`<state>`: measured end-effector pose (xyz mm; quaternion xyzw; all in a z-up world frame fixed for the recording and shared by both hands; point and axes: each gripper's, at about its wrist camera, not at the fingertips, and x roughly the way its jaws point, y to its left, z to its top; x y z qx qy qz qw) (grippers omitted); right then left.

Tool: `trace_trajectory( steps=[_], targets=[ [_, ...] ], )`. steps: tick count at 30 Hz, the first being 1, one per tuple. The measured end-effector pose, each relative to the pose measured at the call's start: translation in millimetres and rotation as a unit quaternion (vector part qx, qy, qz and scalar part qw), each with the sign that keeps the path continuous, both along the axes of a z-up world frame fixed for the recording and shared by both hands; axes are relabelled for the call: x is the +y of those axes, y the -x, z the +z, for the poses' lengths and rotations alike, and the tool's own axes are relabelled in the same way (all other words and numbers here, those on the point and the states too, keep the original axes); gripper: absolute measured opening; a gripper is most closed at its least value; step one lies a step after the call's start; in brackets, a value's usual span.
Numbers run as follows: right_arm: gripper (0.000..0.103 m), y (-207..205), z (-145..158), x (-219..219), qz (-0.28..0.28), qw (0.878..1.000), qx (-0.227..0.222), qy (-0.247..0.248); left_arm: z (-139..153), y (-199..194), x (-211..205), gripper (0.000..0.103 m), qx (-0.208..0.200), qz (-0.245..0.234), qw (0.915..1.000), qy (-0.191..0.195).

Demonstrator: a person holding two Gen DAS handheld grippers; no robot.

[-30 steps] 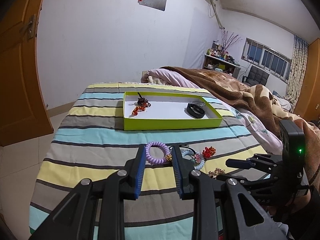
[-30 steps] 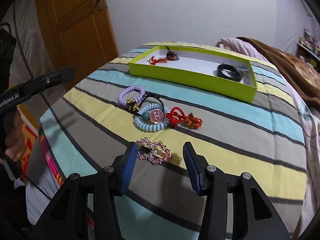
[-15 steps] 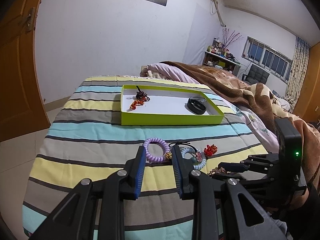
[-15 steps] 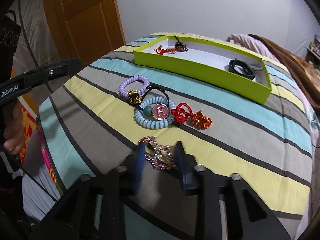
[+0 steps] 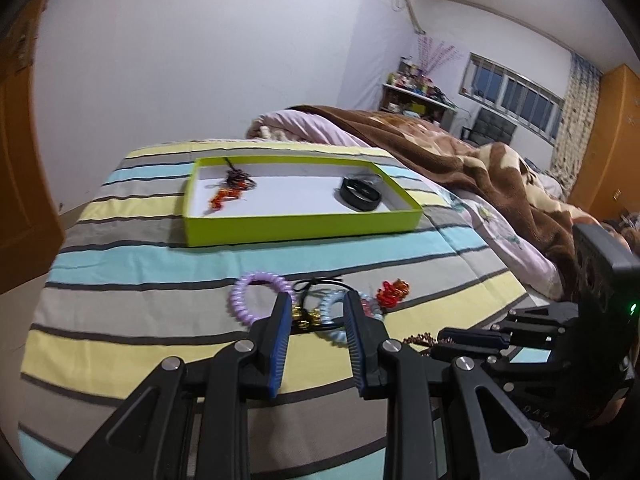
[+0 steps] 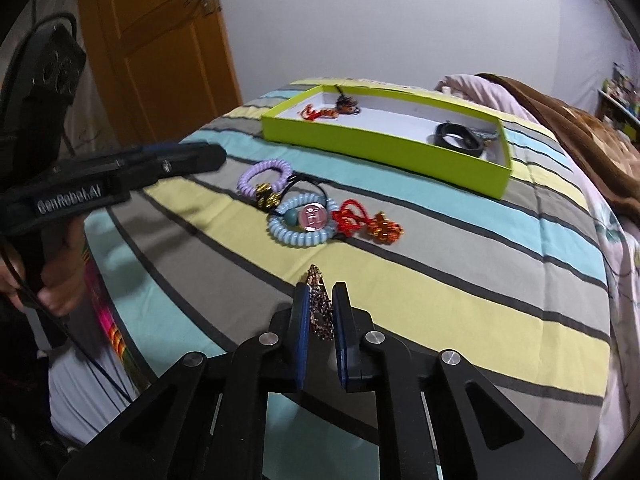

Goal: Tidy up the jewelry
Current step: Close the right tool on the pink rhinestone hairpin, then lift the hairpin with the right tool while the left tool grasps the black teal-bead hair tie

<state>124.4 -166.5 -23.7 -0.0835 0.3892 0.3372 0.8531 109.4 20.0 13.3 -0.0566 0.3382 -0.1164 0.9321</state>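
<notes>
While my left gripper (image 5: 314,320) hovers half open and empty over the hair ties (image 5: 260,294), a careless dip could snag their cords. Beyond lies the green box (image 5: 304,226) on a striped bedspread (image 5: 132,276), in a bedroom. Right view: my right gripper (image 6: 320,312) is closing on the beaded clip (image 6: 320,306), standing edgewise between its jaws; it may twist out.
</notes>
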Motion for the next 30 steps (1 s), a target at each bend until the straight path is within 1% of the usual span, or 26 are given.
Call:
trace_trajectory(
  steps=[2, 3, 5, 9, 16, 19, 21, 23, 24, 25, 28, 30],
  targets=[
    [0.006, -1.6, 1.8, -4.2, -0.008, 1.000, 0.001, -0.009, -4.1, -5.8, -7.8, 0.028, 0.004, -0.012, 0.9999, -0.004],
    [0.006, -1.9, 2.4, -5.3, -0.010, 1.000, 0.001, -0.011, -6.7, -8.5, -11.0, 0.029, 0.006, -0.019, 0.9998, -0.006],
    [0.006, -3.3, 3.1, -7.6, -0.015, 1.000, -0.001, -0.011, -11.1, -13.2, -18.4, 0.033, 0.011, -0.028, 0.9995, -0.011],
    [0.006, -7.7, 1.5, -10.9, -0.019, 1.000, 0.002, -0.013, -19.3, -20.4, -30.4, 0.034, 0.021, -0.049, 0.9984, -0.020],
    [0.006, -12.0, 1.3, -17.1, -0.029, 0.999, 0.003, -0.021, -29.9, -31.5, -44.2, 0.034, 0.037, -0.071, 0.9959, -0.043],
    [0.006, -14.3, 0.1, -19.7, -0.031, 0.999, 0.005, -0.024, -36.3, -38.7, -47.5, 0.034, 0.058, -0.074, 0.9945, -0.048],
    [0.006, -15.2, 0.0, -20.6, -0.031, 0.999, 0.006, -0.025, -38.1, -41.1, -47.8, 0.031, 0.063, -0.074, 0.9942, -0.045],
    [0.006, -14.8, 0.0, -21.9, -0.032, 0.999, 0.005, -0.026, -38.2, -40.4, -48.3, 0.022, 0.063, -0.076, 0.9940, -0.046],
    [0.006, -14.9, -0.2, -22.1, -0.032, 0.999, 0.005, -0.026, -38.5, -40.4, -49.2, 0.020, 0.062, -0.077, 0.9940, -0.048],
    [0.006, -15.4, -0.4, -22.3, -0.032, 0.999, 0.005, -0.027, -38.3, -39.6, -50.1, 0.014, 0.060, -0.079, 0.9938, -0.050],
    [0.006, -16.0, -0.9, -23.2, -0.034, 0.999, 0.005, -0.028, -37.7, -37.6, -53.6, 0.014, 0.054, -0.080, 0.9935, -0.061],
    [0.006, -15.7, -0.7, -23.6, -0.036, 0.999, 0.004, -0.027, -36.6, -36.8, -52.8, 0.014, 0.049, -0.077, 0.9940, -0.060]
  ],
)
